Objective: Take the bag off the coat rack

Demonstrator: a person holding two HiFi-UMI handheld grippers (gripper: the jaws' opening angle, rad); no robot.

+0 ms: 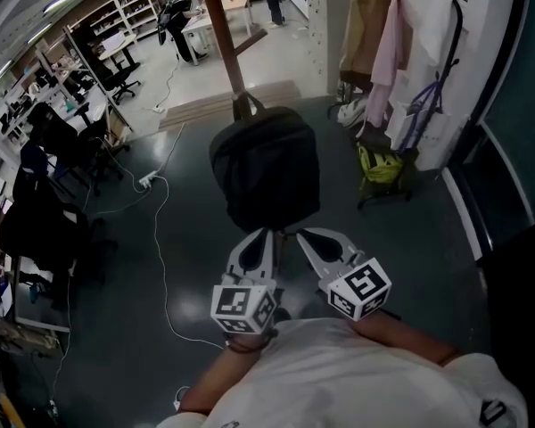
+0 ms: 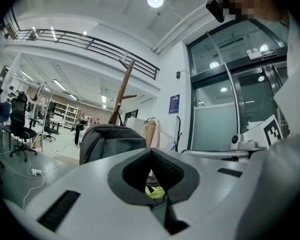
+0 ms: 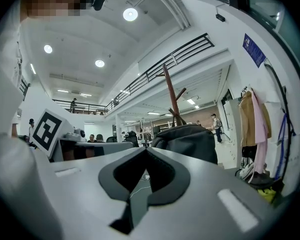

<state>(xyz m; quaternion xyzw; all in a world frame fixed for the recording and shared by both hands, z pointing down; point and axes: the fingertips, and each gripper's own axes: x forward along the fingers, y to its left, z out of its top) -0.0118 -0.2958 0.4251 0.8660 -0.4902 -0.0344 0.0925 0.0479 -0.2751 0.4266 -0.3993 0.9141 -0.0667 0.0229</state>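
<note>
The black bag (image 1: 266, 163) hangs by its top loop (image 1: 245, 105) from the brown wooden coat rack (image 1: 221, 34), its body dangling clear of the dark floor (image 1: 152, 248). In the head view both tongs sit just under the bag's lower edge, side by side, and whether either tip touches the fabric cannot be told.

The left tongs (image 2: 151, 153) are drawn together, the tips meeting above the dark padded notch, with nothing gripped. In their own view the bag lies beyond them and a little to the left. The right tongs (image 3: 146, 150) are likewise closed at the tips and empty, and their view has the bag ahead and to the right.

The left marker cube (image 1: 243, 308) and right marker cube (image 1: 359, 288) sit close to the person's white shirt (image 1: 339, 373).

A white cable (image 1: 163, 275) trails across the floor to a power strip (image 1: 147, 180). By the wall on the right hang a tan coat (image 1: 364, 25) and a pink garment (image 1: 392, 38), with a yellow-green bag (image 1: 381, 166) below them
</note>
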